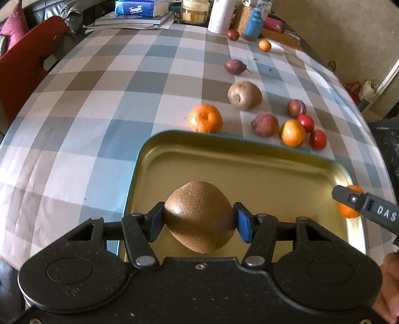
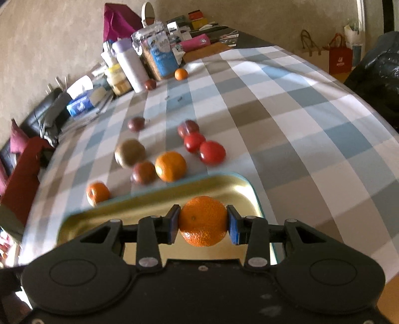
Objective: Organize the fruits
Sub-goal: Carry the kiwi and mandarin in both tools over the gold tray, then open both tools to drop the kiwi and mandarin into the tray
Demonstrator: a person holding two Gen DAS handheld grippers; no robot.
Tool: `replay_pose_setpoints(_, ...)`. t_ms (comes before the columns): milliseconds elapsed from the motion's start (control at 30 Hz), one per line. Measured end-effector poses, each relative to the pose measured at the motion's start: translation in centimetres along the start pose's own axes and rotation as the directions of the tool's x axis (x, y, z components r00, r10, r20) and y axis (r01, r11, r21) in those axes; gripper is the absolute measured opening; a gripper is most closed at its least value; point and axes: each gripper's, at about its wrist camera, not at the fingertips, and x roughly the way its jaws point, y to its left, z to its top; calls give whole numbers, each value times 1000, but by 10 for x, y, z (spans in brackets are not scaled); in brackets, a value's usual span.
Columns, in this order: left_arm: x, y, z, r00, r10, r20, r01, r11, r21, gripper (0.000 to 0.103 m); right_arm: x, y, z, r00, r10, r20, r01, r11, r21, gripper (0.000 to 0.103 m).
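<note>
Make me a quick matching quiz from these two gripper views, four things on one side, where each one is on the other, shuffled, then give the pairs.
Things:
1. held kiwi
2. held mandarin
3. tissue pack
4. two red tomatoes

Places:
A. far table end, on books
B. in the right gripper
C. on the cloth beyond the gold tray
D. in the left gripper

Pairs: 1-D, 2-B, 3-A, 4-C

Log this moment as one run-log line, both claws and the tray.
left claw: shut on kiwi | right claw: shut on mandarin | both over gold tray | tray empty
</note>
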Motion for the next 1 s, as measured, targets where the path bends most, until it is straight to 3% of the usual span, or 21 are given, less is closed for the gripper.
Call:
replay_pose_setpoints(233,2,-2,-13,1000,8,-20,-8,1000,9,62,-10,3,-24,999,34,-11,-35,998,-56,41)
replay_pose_setpoints(467,3,-1,-18,999,24,-24,-24,1000,13,62,-20,16,-34,999,27,36,-21,989,-149,41)
replay_pose_setpoints(733,4,2,-19,999,23,-26,-23,1000,10,62,-14,20,-36,999,37,4,-36,988,-150,41)
replay_pose_setpoints(1000,-11,-5,-16,997,34,66,-37,998,48,62,-10,21,-37,999,40,-23,-43,988,-146,42)
